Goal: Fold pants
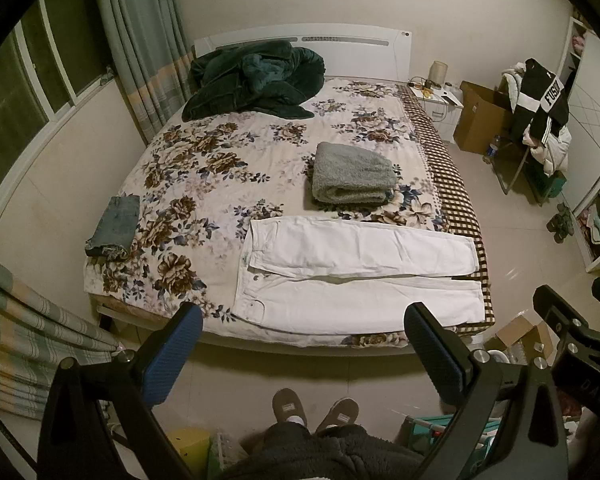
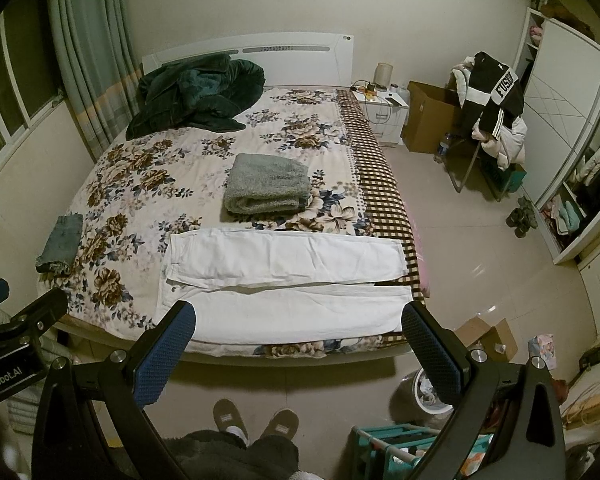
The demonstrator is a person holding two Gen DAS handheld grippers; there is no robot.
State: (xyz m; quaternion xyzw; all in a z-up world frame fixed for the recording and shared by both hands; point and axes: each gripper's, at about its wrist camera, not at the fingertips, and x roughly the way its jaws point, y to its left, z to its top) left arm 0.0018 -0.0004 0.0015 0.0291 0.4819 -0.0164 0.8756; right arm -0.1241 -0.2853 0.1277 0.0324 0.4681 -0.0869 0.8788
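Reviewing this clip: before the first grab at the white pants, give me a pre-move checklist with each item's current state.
1. White pants laid out flat along the near edge of the bed, legs side by side: ok.
2. Left gripper open and holding nothing: ok.
3. Right gripper open and holding nothing: ok.
4. Both grippers clear of the fabric, held above the floor short of the bed: ok.
5. Folded grey blanket lies just beyond the pants, apart from them: ok.
6. Folded jeans sit at the far left edge, out of the way: ok.
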